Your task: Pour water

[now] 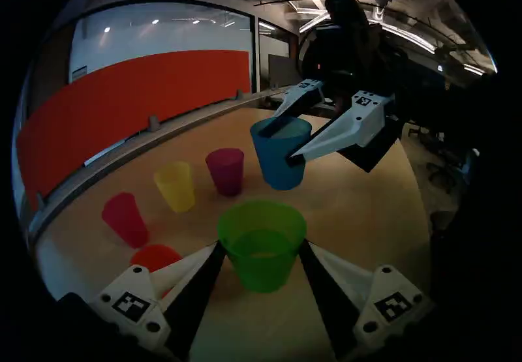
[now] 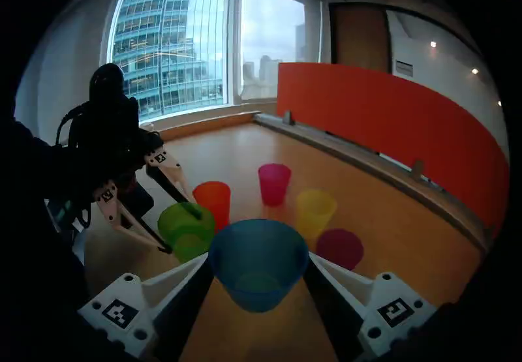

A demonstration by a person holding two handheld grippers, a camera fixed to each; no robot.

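1. L gripper (image 1: 262, 246): jaws clamped on green cup (image 1: 262, 261), one finger each side. Cup upright, close to cam.
2. R gripper (image 2: 258, 259): jaws clamped on blue cup (image 2: 258, 280), mouth open to cam.
3. In left gripper view the blue cup sits just beyond the green one, not touching, roughly upright.
4. Both cups over wooden counter (image 1: 365, 212); can't tell if bases rest on it.
5. Water level in either cup: can't tell.
6. Four more cups stand on counter left of the green one: magenta cup (image 1: 226, 170), yellow cup (image 1: 175, 185), red cup (image 1: 125, 219), orange cup (image 1: 154, 257).
7. Bkgd: orange-red wall panel (image 1: 130, 101); window (image 2: 173, 45) w/ towers outside.
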